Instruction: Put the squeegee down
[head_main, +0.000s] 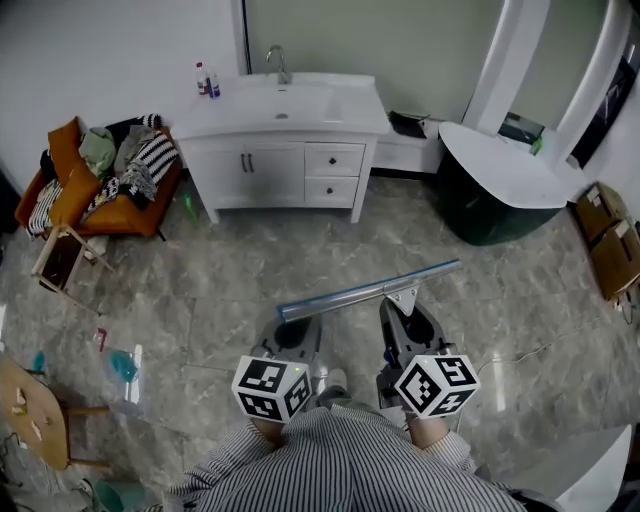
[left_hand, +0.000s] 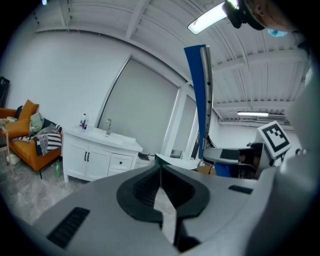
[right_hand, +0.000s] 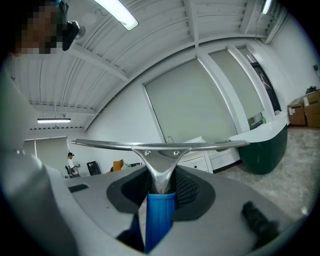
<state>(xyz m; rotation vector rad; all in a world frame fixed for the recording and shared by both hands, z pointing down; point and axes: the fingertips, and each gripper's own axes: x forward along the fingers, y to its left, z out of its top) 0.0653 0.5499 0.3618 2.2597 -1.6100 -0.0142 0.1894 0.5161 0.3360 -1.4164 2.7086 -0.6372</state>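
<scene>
While the right gripper clamps the blue-handled steel-bladed squeegee and the left gripper is closed empty, best lay it flat on the white vanity top before releasing.

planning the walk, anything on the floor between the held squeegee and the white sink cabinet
Nothing visible: bare grey tile runs from the blue-handled metal squeegee to the white sink cabinet; a green bottle stands beside its left leg.
</scene>
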